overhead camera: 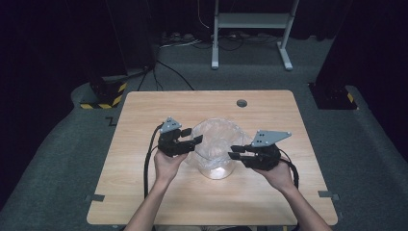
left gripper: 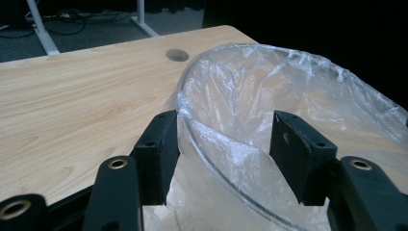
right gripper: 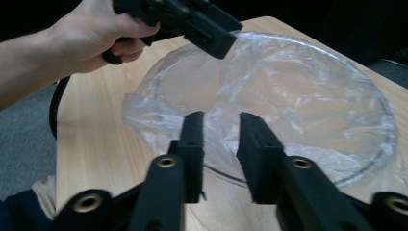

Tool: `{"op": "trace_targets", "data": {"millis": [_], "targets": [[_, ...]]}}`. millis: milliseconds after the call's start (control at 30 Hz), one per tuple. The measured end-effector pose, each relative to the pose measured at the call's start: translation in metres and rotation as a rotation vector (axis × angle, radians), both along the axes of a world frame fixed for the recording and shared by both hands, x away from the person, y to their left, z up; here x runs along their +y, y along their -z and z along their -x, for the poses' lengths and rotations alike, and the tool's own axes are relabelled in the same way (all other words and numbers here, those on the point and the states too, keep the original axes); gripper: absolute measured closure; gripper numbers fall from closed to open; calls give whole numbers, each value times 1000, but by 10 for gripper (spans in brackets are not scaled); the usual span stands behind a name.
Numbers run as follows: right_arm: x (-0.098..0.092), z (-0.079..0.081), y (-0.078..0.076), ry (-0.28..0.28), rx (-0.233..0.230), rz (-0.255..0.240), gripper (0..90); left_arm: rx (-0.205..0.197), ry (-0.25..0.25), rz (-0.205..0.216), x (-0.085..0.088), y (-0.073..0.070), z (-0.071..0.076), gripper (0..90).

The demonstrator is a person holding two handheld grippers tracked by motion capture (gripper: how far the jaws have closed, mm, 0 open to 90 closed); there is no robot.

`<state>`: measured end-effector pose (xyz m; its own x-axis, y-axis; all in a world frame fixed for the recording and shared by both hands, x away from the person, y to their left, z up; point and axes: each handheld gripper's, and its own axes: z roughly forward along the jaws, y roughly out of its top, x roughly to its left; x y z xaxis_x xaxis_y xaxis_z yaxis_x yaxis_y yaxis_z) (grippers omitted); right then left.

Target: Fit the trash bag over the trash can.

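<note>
**Two grippers meet at a lined glass bowl**

Here, at the middle of the wooden table [overhead camera: 144, 192], you work a clear glass bowl [overhead camera: 215, 166] draped with a thin plastic bag [overhead camera: 219, 132]. Your left gripper [overhead camera: 196, 140] sits at the bowl's 9 o'clock and your right gripper [overhead camera: 235, 151] at its 3 o'clock, both pointing inward across the rim.

In the left gripper view, your left gripper [left gripper: 223, 149] stands about half open, one jaw outside the rim and one inside, with glass and crinkled plastic running between them; neither pad presses on the film. In the right gripper view, your right gripper [right gripper: 221, 144] has its jaws drawn to a narrow gap over the bag's loose edge just outside the rim. Whether the pads pinch the film cannot be told. At 11 o'clock in that view, your left hand [right gripper: 91, 41] holds its gripper over the far rim.

A round cable hole [overhead camera: 241, 103] lies at the table's 12 o'clock, well apart from the bowl.
</note>
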<state>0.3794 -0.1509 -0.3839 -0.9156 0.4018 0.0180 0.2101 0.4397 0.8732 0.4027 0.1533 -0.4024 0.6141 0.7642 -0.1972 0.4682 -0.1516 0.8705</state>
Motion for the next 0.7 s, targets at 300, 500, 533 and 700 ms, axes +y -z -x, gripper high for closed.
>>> {"op": "trace_targets", "data": {"millis": [300,500,533,700], "targets": [[1,9,2,-61,-37,27,900,-2,-7,-25,-2,1,1,433],[-2,15,6,-106,-36,30,900,2,-10,-49,-4,3,0,438],[-4,16,9,-123,-31,38,900,2,-10,-48,-4,3,0,440],[-7,16,17,-138,-7,58,900,12,-15,-50,-3,8,0,441]]}}
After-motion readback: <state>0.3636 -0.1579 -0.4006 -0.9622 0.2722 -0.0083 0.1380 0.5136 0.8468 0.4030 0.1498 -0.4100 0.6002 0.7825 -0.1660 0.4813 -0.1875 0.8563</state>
